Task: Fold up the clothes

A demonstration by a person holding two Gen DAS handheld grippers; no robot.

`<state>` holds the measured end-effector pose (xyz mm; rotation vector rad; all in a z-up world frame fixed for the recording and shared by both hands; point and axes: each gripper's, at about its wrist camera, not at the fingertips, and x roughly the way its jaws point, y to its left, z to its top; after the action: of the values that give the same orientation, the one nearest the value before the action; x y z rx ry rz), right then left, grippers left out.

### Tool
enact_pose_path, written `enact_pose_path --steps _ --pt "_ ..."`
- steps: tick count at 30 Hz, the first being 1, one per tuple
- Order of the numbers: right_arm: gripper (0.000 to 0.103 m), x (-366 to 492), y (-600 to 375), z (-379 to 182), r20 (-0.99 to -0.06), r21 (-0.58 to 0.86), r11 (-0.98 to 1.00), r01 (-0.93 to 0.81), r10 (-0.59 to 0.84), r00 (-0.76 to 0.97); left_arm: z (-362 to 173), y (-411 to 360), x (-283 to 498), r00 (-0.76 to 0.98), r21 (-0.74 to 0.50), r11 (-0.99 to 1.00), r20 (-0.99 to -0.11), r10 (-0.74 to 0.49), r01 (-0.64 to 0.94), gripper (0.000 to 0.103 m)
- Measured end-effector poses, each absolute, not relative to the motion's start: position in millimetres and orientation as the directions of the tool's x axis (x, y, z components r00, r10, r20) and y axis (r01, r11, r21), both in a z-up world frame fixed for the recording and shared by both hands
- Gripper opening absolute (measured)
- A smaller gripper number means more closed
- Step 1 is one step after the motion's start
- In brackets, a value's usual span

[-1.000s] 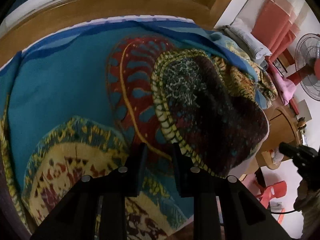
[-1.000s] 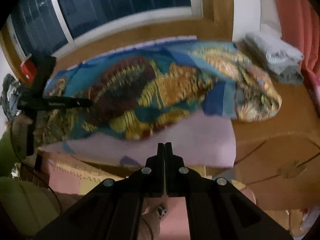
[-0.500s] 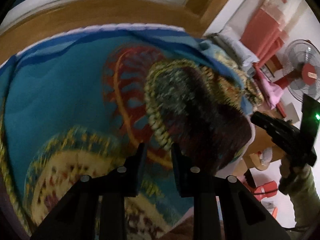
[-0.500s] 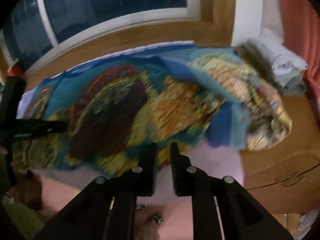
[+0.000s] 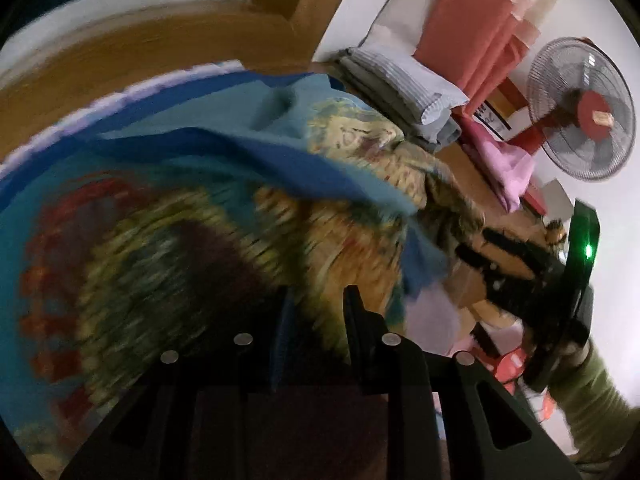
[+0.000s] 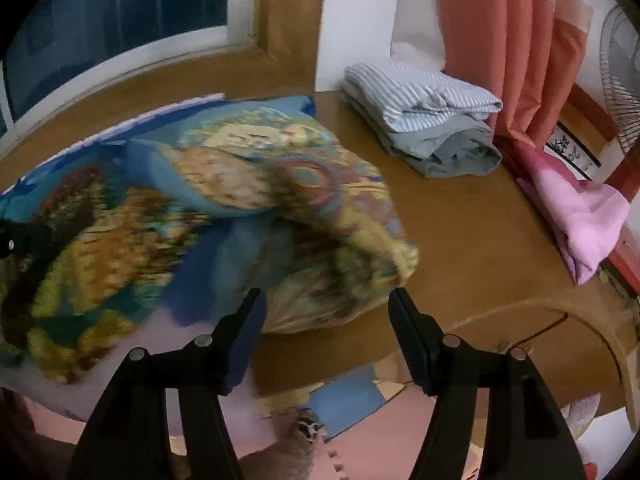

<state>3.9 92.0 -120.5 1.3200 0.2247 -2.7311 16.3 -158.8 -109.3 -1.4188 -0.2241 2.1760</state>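
Jaws opening and empty on the right gripper [image 6: 326, 312], narrowly parted on the left gripper [image 5: 316, 304] with grip unclear, both face the patterned garment [image 6: 240, 208] heaped on the wooden platform [image 6: 460, 240], beside folded striped laundry [image 6: 424, 116], pink cloth [image 6: 580, 212] and fan [image 5: 580, 108].

One crumpled blue-and-yellow patterned cloth [image 6: 224, 216], one folded pile of two striped grey garments [image 6: 428, 120], one pink folded cloth [image 6: 580, 216], one grey-caged standing fan with a red hub [image 5: 580, 108], two black grippers, left [image 5: 316, 312] and right [image 6: 326, 312]

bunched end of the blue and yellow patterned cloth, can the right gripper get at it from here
Probably yes: the right gripper, jaws opening with nothing between them, faces the bunched end of the blue and yellow patterned cloth just ahead, and nothing lies in between.
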Motion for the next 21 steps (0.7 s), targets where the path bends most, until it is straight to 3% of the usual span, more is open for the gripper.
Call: enact_pose_path --steps 4,5,6,7,14,21 --pt "0.06 -24 108 -131 -0.8 -0.037 -0.964 0.264 -0.13 -0.586 -119 -121 -17 -0.313 -0.435 -0.859 -0.804 0.505 -0.269 0.025" --pt "0.05 -30 110 -131 -0.8 -0.032 -0.956 0.29 -0.15 -0.582 -122 -116 -23 -0.316 -0.439 -0.863 -0.806 0.501 -0.249 0.025" --pt "0.018 -37 112 -130 -0.803 -0.019 -0.948 0.316 -0.174 -0.57 -124 -111 -30 -0.32 -0.443 -0.867 -0.807 0.496 -0.229 0.025" --pt "0.004 -44 114 -129 -0.807 -0.005 -0.94 0.342 -0.199 -0.556 -126 -107 -36 -0.327 -0.451 -0.868 -0.805 0.496 -0.207 0.025" --pt "0.004 -93 128 -79 -0.735 -0.033 -0.888 0.459 -0.29 -0.613 -109 -96 -78 -0.454 -0.481 -0.869 -0.751 0.479 -0.12 0.025" --pt "0.007 -125 105 -93 -0.773 -0.211 -0.826 0.522 -0.186 -0.606 -109 -91 -133 -0.481 -0.4 -0.915 -0.791 0.378 -0.061 0.025"
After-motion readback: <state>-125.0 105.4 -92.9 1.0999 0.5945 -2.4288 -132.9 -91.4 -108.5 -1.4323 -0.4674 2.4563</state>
